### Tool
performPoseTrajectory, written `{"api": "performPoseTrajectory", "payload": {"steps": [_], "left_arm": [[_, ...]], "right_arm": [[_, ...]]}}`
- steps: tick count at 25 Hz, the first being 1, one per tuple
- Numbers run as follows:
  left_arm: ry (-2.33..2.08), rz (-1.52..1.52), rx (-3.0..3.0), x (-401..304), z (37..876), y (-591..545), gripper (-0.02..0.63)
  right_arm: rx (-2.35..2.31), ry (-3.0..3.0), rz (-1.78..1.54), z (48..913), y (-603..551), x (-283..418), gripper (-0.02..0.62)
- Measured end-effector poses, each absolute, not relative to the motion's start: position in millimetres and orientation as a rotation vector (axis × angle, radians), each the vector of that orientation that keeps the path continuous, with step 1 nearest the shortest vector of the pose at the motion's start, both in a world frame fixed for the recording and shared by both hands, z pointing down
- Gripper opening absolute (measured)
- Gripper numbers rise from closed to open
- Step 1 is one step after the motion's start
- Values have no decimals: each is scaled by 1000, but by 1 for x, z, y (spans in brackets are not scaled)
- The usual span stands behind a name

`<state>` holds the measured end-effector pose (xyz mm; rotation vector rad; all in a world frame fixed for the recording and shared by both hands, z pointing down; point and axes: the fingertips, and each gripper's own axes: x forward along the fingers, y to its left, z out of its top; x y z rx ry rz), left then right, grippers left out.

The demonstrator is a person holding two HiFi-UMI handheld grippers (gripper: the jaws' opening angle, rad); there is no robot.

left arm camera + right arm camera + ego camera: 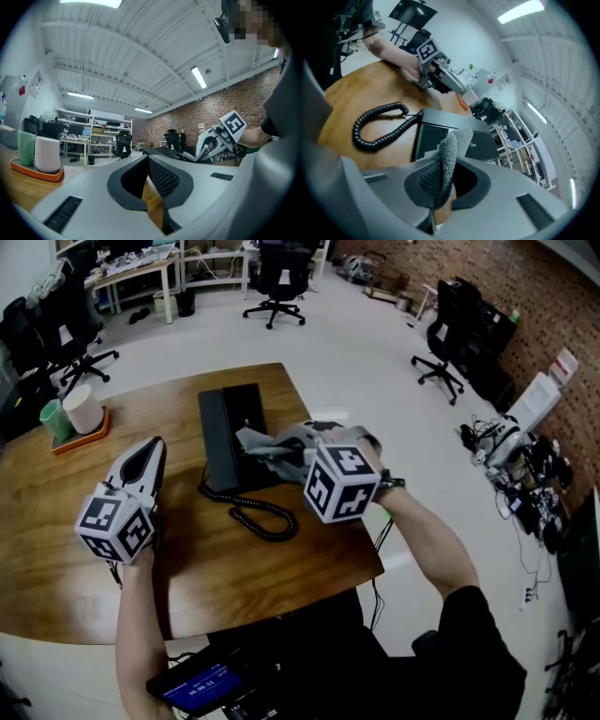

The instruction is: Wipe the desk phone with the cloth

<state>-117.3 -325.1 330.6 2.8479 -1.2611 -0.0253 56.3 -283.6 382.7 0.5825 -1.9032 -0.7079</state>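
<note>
The black desk phone [225, 432] lies on the round wooden desk [309, 559], its coiled cord [261, 515] looped toward me. My right gripper [274, 452] is shut on a grey cloth [255, 441], which it holds over the phone's right side. In the right gripper view the cloth [453, 143] stands pinched between the jaws [443, 171] above the phone [440, 123] and the cord [375, 126]. My left gripper [154, 450] rests left of the phone, apart from it, its jaws [147, 158] shut and holding nothing.
A white cup [82, 409] and a green cup [56, 419] stand on an orange tray [80, 438] at the desk's far left. Office chairs [278, 277] and desks stand on the floor beyond. A dark device [202, 682] lies below the desk's near edge.
</note>
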Motion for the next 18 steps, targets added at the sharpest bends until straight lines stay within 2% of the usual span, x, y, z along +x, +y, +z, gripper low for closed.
{"api": "performPoseTrajectory", "payload": {"steps": [7, 12, 18], "left_arm": [[-1229, -21, 2855, -110, 336, -322, -8], [-1172, -34, 2882, -86, 326, -329, -8], [-1163, 4, 2863, -107, 329, -332, -8]], "right_arm": [[333, -1875, -669, 418, -210, 61, 25], [515, -2032, -658, 373, -220, 72, 25], [600, -2315, -610, 337, -227, 30, 25]]}}
